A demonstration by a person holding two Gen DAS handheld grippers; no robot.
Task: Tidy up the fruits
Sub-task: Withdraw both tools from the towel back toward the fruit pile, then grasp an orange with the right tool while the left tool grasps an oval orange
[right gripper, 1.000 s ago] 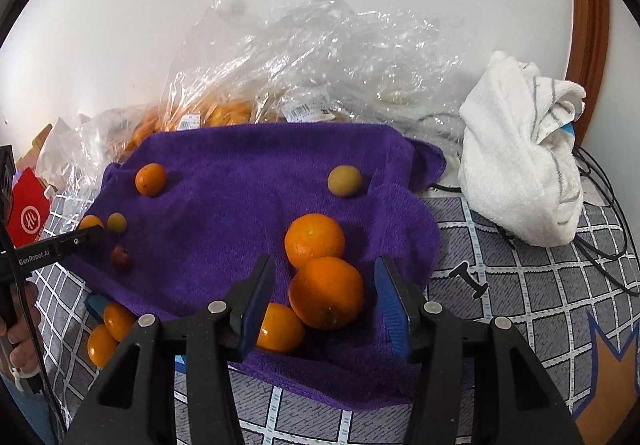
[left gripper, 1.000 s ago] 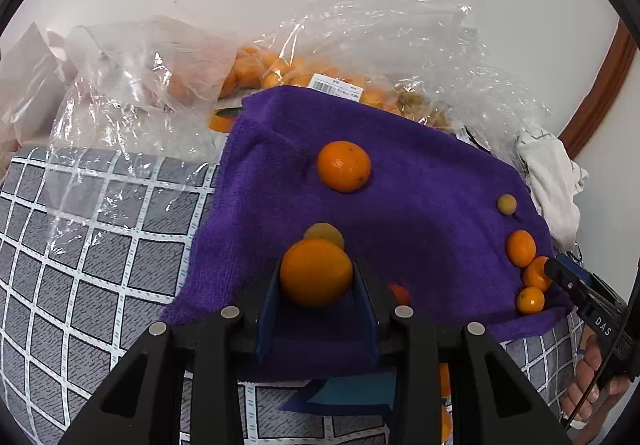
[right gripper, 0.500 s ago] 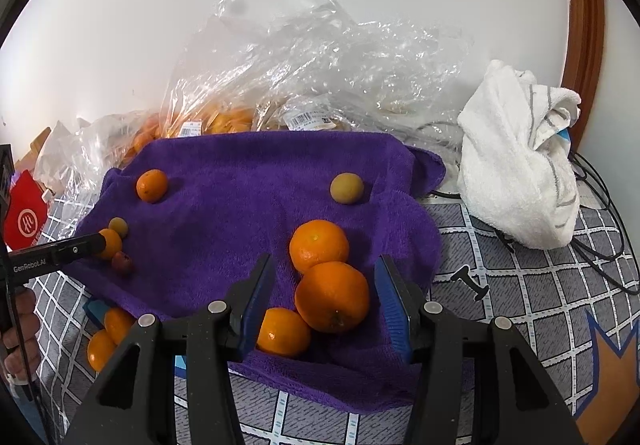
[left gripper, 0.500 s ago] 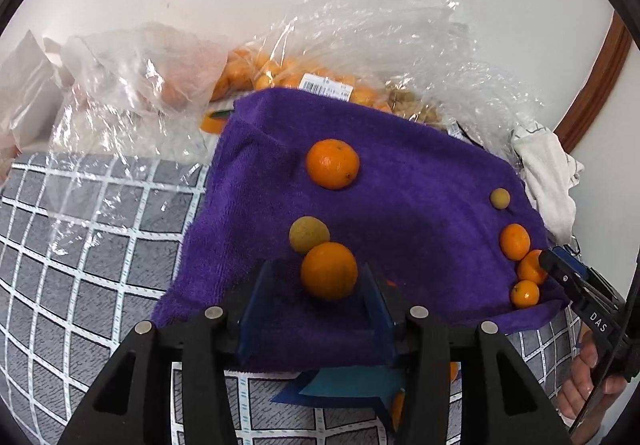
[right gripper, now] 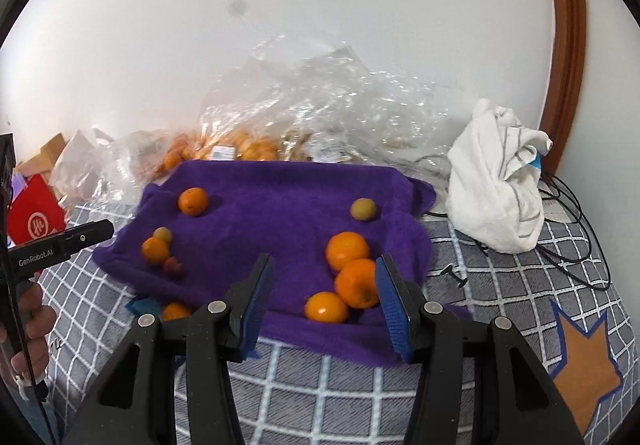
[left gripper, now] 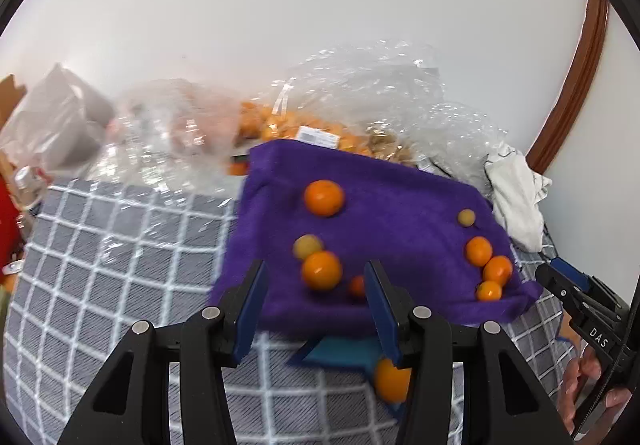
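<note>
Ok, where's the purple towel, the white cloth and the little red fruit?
purple towel (right gripper: 280, 205): right wrist view, bare middle.
white cloth (right gripper: 496, 181): right wrist view, middle of the bundle.
little red fruit (right gripper: 173, 266): right wrist view, its centre.

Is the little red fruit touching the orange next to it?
Apart. The right wrist view shows purple towel between the little red fruit and the orange; the left view is too blurred.

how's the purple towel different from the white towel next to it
The purple towel lies spread flat with fruit resting on it; the white towel is bunched into an upright heap holding nothing visible. The purple one is plain, the white one has grey stripes. Both rest on the grey checked cloth.
</note>
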